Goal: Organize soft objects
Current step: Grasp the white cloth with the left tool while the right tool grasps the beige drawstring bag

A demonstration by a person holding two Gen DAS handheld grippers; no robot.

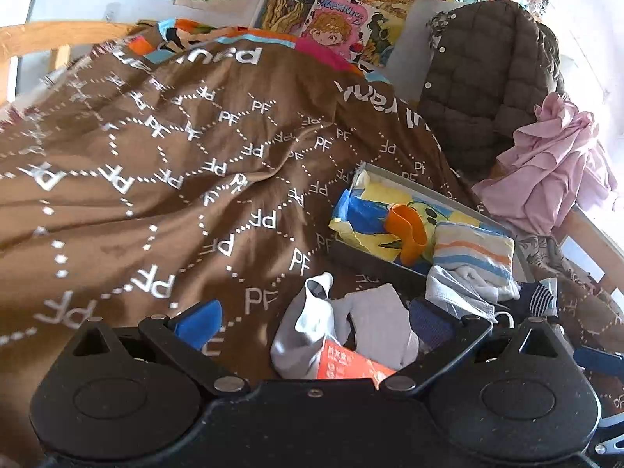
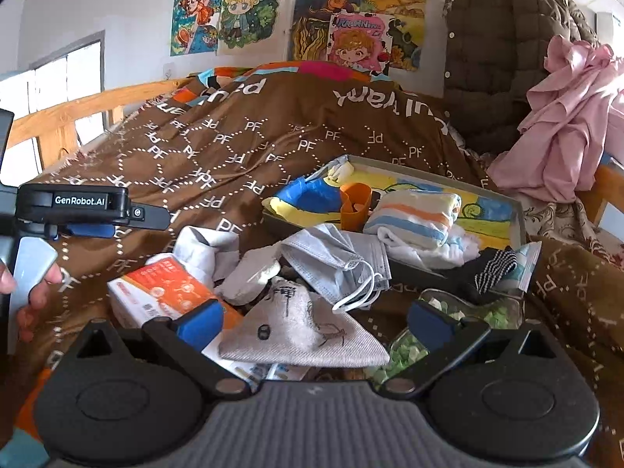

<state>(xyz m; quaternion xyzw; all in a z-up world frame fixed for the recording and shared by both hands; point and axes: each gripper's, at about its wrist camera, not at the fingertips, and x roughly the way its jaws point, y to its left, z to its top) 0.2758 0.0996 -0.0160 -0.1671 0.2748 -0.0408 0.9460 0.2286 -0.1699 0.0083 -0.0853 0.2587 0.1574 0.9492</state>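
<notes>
Between the right gripper's (image 2: 316,321) spread fingers, a grey cloth pouch (image 2: 300,331) lies crosswise.
Left gripper (image 1: 316,321) gapes too, white sock (image 1: 312,323) ahead pointing away; its side reads "GenRobot.AI", blanket (image 2: 241,144) "PF", the pouch perhaps an inked character.

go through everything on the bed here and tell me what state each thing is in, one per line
Left tongs: open, empty, above the white sock.
Right tongs: open, empty, over the grey cloth pouch.
Tray: holding a folded striped towel and an upright orange cup.
Face masks: loose, piled against the tray's front edge.
Orange box: lying flat, closed.
Pink garment: crumpled, unfolded.
Quilted jacket: propped upright.
</notes>
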